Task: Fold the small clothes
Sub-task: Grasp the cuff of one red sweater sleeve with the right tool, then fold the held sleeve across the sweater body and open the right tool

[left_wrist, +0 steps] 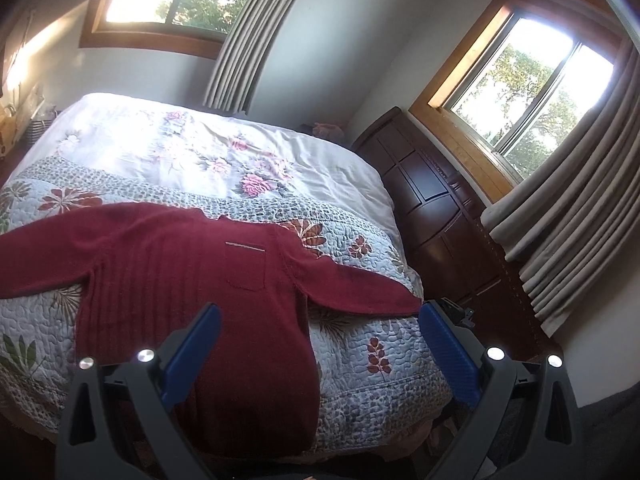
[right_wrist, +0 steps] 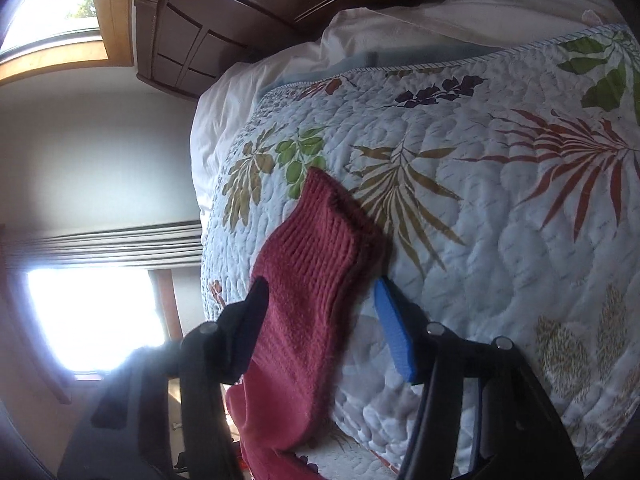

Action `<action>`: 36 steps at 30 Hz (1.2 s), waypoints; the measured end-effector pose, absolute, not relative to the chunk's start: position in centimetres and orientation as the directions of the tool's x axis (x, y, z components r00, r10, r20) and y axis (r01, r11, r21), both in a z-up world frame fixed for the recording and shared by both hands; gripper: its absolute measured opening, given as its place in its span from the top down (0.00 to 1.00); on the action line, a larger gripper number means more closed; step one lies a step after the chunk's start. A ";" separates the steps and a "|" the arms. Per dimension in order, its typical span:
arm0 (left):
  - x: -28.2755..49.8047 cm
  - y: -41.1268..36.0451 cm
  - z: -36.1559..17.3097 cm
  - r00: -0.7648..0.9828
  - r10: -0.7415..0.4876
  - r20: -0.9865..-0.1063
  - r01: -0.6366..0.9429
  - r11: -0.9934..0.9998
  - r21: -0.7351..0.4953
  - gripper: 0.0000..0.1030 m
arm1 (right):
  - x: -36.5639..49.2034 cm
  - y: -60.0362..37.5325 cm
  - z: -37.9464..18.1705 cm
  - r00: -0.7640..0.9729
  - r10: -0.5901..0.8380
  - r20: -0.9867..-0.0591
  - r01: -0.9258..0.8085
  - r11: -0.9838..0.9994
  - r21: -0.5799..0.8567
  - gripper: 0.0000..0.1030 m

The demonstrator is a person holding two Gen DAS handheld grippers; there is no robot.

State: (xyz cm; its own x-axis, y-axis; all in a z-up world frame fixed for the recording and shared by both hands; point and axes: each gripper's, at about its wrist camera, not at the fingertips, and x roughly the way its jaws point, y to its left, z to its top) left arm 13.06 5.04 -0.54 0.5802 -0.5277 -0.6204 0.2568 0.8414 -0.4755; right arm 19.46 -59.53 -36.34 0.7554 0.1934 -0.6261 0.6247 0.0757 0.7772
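On the bed [left_wrist: 360,344] a red sweater [left_wrist: 180,272] lies spread flat, soft and limp, best pinched at a cuff [right_wrist: 320,216], which the wide-open right gripper [right_wrist: 320,296] straddles while the left gripper [left_wrist: 320,332] hangs open, empty, over the hem.

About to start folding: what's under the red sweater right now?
The red sweater lies spread flat on the leaf-print quilt covering the bed, hem draping over the near edge. Whether anything lies beneath the sweater's body cannot be seen; the knit covers it.
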 end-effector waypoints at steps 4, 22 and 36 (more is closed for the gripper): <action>12.7 3.7 1.3 0.609 -0.537 -0.584 0.300 0.837 -0.458 0.04 | 20.2 -60.1 -37.2 0.766 0.194 -0.613 0.614 0.065 0.787 0.46; 15.9 3.3 -2.1 0.447 -0.624 -0.641 0.229 0.772 -0.593 0.04 | 23.7 -57.0 -29.4 0.758 0.158 -0.633 0.548 0.374 0.749 0.90; 20.0 12.8 -7.3 0.469 -0.685 -0.558 0.104 0.670 -0.735 0.04 | 29.5 -41.2 -13.8 0.787 0.171 -0.593 0.279 0.759 0.589 0.90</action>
